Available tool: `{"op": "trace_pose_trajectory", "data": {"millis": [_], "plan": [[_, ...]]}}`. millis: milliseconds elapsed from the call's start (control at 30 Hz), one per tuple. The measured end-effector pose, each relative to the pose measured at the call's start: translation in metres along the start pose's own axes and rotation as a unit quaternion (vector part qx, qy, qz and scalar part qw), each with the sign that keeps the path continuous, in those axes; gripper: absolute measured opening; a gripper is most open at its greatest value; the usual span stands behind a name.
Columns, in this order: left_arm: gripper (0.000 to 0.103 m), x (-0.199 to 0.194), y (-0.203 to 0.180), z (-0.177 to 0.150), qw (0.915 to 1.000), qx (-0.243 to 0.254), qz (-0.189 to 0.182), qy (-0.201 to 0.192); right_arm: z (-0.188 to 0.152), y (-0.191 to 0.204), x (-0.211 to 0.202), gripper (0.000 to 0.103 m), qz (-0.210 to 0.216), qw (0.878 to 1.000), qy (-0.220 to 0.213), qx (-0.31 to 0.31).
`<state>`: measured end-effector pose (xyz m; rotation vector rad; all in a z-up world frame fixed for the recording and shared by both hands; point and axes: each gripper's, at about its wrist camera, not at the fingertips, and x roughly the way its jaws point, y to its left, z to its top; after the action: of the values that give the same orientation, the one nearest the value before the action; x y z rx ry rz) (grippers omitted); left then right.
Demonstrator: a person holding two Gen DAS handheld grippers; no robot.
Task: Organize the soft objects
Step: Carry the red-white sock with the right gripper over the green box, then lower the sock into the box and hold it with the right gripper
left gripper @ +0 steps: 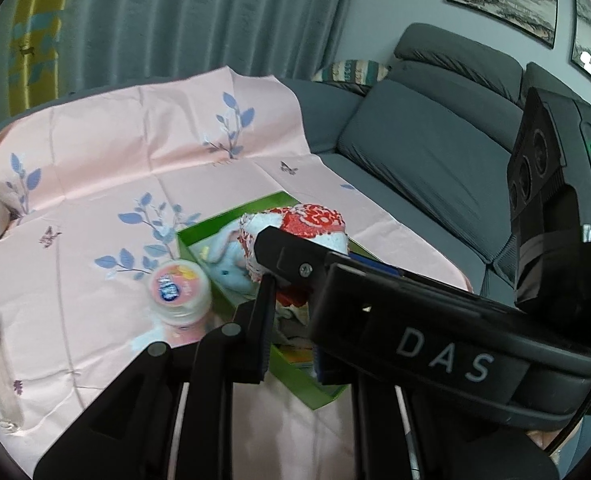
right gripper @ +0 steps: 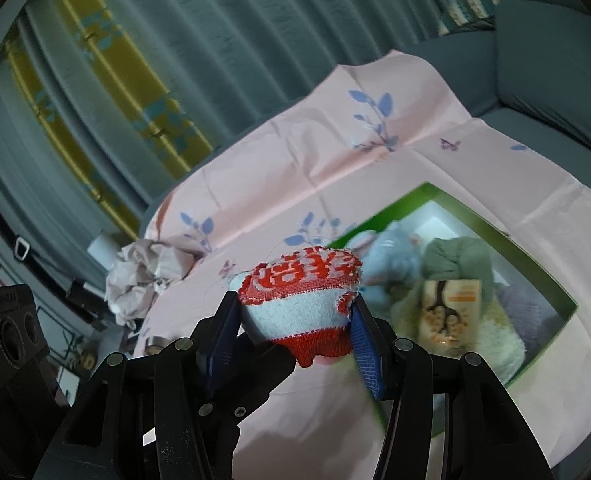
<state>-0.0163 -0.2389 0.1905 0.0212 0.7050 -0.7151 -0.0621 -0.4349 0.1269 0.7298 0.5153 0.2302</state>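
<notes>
One red-and-white knitted bundle [right gripper: 301, 300] sits pinched in the right gripper [right gripper: 295, 324] above one green box [right gripper: 551, 280] — left gripper [left gripper: 291, 344], jaws pressed together, angled down alongside.

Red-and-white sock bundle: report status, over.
Right gripper shut on sock bundle, short of green box. Left gripper shut, empty. Box already crowded with plush toy; round jar beside it.

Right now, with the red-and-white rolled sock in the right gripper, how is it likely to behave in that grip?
The rolled sock bulges between the right gripper's blue fingers, so it is probably soft and squashy. Its knit surface likely resists slipping. It looks light, and a loose red edge below suggests it could unroll if released carelessly.
</notes>
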Motion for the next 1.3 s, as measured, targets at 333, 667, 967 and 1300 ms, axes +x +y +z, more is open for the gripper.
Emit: {"op": "trace_pose_trajectory", "data": {"millis": [333, 667, 967, 1300], "plan": [[0.012, 0.033, -0.014, 0.0, 0.9993, 0.007, -0.016, 0.032, 0.001, -0.037, 0.005, 0.056, -0.025, 0.999, 0.011, 0.041], [0.012, 0.054, -0.02, -0.002, 0.9983, 0.007, -0.022, 0.054, 0.002, -0.06, 0.012, 0.056, -0.031, 0.997, 0.025, 0.066], [0.013, 0.074, -0.02, -0.005, 0.9968, -0.004, -0.034, 0.073, 0.002, -0.081, 0.023, 0.056, -0.034, 0.994, 0.04, 0.093], [0.013, 0.094, -0.02, -0.009, 0.9954, -0.01, -0.033, 0.089, -0.001, -0.101, 0.035, 0.056, -0.038, 0.99, 0.06, 0.119]]}}
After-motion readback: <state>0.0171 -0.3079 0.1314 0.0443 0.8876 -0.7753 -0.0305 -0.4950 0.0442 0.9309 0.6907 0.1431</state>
